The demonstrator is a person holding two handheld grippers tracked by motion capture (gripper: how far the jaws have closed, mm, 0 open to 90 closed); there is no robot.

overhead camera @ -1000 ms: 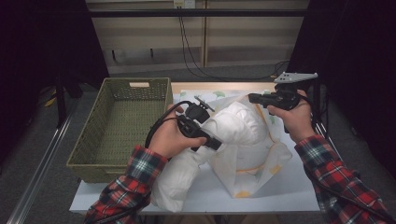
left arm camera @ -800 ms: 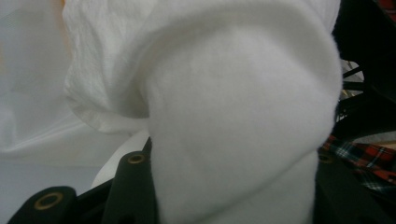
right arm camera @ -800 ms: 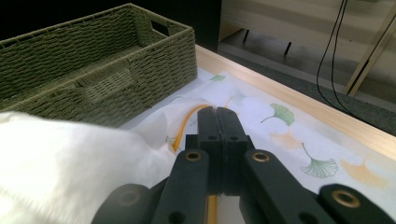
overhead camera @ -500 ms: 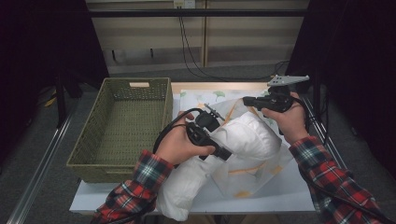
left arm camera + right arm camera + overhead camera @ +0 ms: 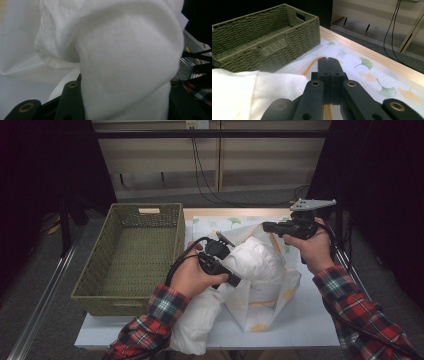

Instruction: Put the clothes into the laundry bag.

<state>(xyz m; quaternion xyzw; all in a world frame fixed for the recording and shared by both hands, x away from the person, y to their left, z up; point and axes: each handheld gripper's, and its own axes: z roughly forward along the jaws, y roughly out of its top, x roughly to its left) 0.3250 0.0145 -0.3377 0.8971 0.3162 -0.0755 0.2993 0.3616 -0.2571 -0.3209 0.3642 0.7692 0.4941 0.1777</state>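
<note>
A plump white pillow (image 5: pixel 255 262) sits partly inside a white pillowcase (image 5: pixel 265 305) with orange leaf print, at the middle of the table. My left gripper (image 5: pixel 232 279) is shut on the pillow, whose soft bulk (image 5: pixel 130 62) swells up between the two jaws (image 5: pixel 123 85). Its free end hangs over the table's front edge under my left forearm. My right gripper (image 5: pixel 267 226) holds the pillowcase's open edge up, above the pillow's far side. In the right gripper view its jaws (image 5: pixel 328 61) are pressed together on the orange-trimmed cloth edge (image 5: pixel 274 82).
A green woven basket (image 5: pixel 180 227) stands on the table's left, close to my left hand; its wall (image 5: pixel 294 40) is seen beyond the right jaws. A ginkgo-leaf printed cloth (image 5: pixel 372 72) covers the tabletop. Cables and a shelf frame lie behind the table.
My left gripper has shifted the pillow a little to the right and down, deeper into the pillowcase. The right gripper has kept its hold in about the same place.
</note>
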